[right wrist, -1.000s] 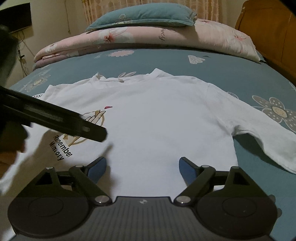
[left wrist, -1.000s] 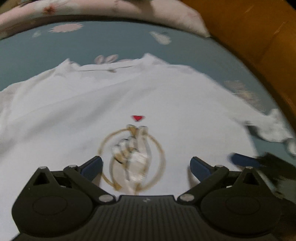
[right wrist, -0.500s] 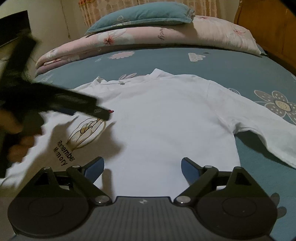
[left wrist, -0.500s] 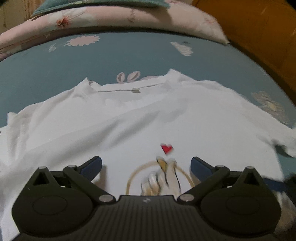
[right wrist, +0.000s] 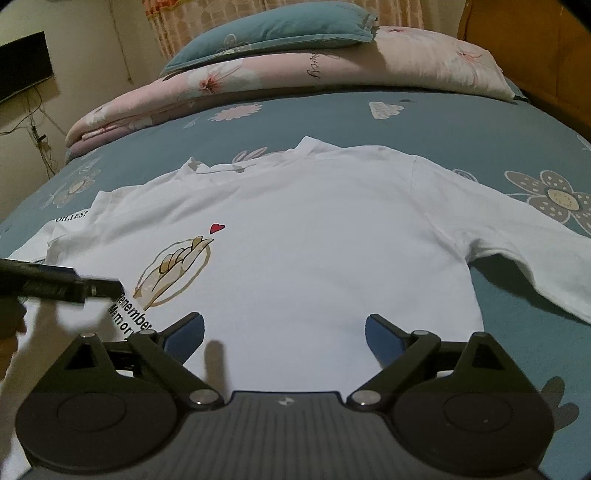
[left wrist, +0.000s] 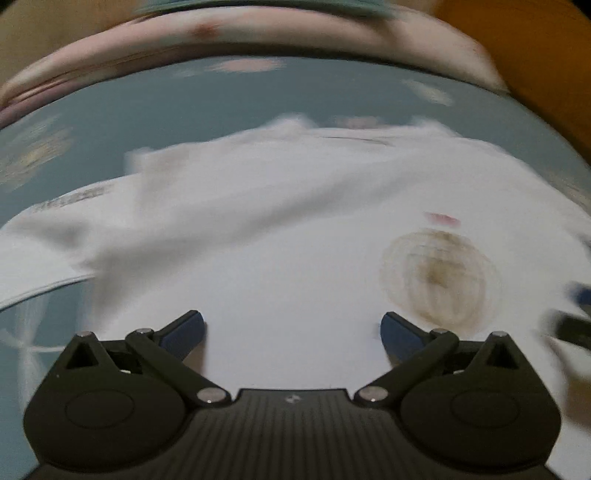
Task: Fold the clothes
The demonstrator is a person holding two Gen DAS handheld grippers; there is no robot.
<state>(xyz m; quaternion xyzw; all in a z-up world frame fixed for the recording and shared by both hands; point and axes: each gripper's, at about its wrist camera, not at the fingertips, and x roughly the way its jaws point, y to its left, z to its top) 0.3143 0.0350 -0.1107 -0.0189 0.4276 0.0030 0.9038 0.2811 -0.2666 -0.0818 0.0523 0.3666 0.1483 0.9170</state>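
One white long-sleeve shirt [right wrist: 314, 236] lies spread flat, front up, on the bed [right wrist: 332, 122] with its blue flowered sheet. The print reads "Remember Memory" under a finger-heart drawing with one small red heart [right wrist: 217, 228], and the sleeve on the left says "OH,YES!". Two pillows are stacked at the head: a teal one [right wrist: 273, 33] on a pink floral one [right wrist: 332, 70].

The right hand-held gripper [right wrist: 284, 334] hovers over the hem, fingers wide apart and empty. The left hand-held gripper [left wrist: 291, 332] is also spread open over the shirt's left half; that view is badly blurred.
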